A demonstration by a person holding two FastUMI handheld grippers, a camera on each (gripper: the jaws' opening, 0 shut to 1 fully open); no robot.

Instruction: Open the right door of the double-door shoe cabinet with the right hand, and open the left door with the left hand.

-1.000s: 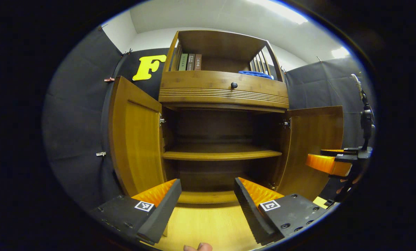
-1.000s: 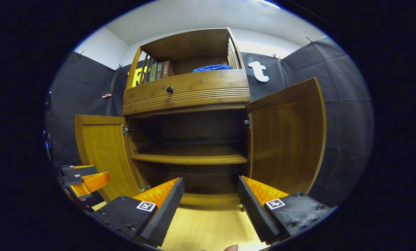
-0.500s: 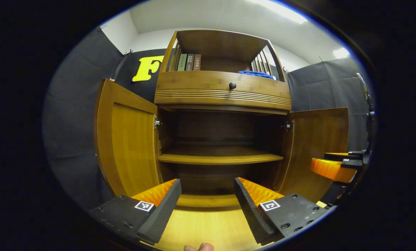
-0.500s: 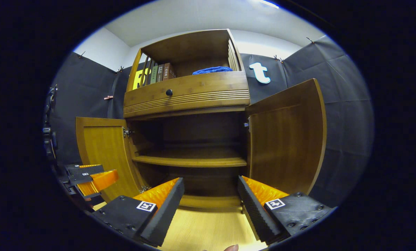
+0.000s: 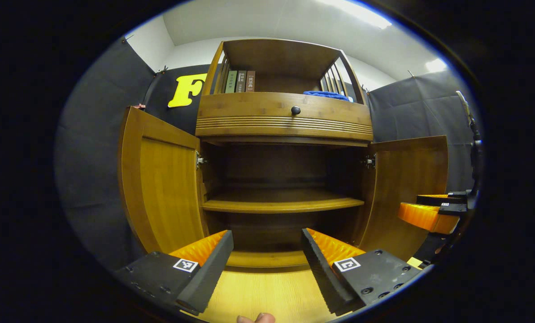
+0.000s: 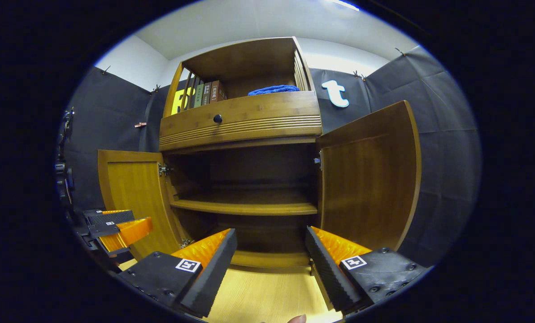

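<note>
1. In the left gripper view, the left gripper stood with its two fingers spread wide apart and nothing between them, just in front of the brown wooden double-door shoe cabinet.
2. In the right gripper view, the right gripper was likewise wide open and held nothing, also just in front of the cabinet.
3. Each gripper showed in the other's view beside the cabinet: the right gripper near the outer edge of the right door, the left gripper near the outer edge of the left door. Whether either one touched its door could not be told at that far edge.
4. A pale wooden floor lay below the fingers and ran up to the foot of the cabinet.
5. The cabinet's left door was swung open, away from the cabinet front.
6. The cabinet's right door was swung open too.
7. Between the doors, one bare wooden shelf crossed the dark inside of the cabinet.
8. Above the doors sat a ribbed wooden drawer front with a small dark round knob.
9. In the open top compartment, a few upright books stood at the cabinet's left and a folded blue cloth lay at its right.
</note>
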